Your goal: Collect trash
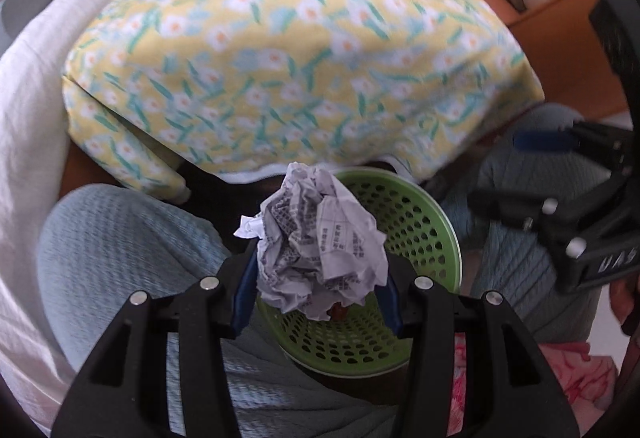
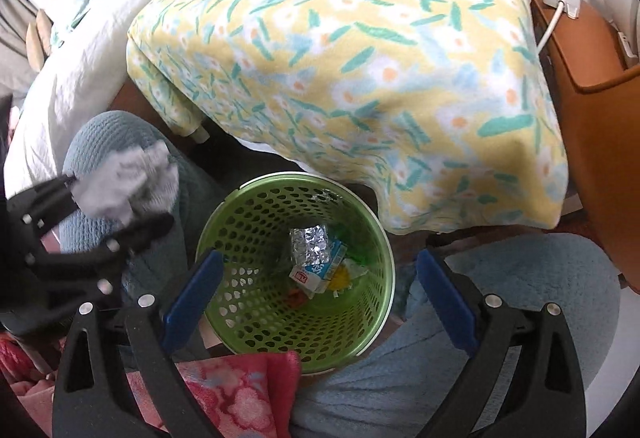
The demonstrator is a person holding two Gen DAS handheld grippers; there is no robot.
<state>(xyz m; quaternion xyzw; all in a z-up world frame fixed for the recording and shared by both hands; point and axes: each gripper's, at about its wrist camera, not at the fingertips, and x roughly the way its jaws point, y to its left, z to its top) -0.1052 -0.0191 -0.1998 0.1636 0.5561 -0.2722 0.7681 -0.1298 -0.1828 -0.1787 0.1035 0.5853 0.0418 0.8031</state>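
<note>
Crumpled printed paper [image 1: 320,242] is clamped between the blue pads of the left tongs [image 1: 318,290], held at centre frame above the near rim of the green perforated bin [image 1: 436,222]. The right tongs [image 2: 316,302] are spread wide and empty over the bin mouth; foil [image 2: 310,244] and a small carton [image 2: 320,272] lie at the bottom. Risk judged: the wad sits over the rim rather than the opening, so an early release could drop it outside onto the blue-trousered legs [image 1: 120,238]. Print on paper and carton is too small to be read.
</note>
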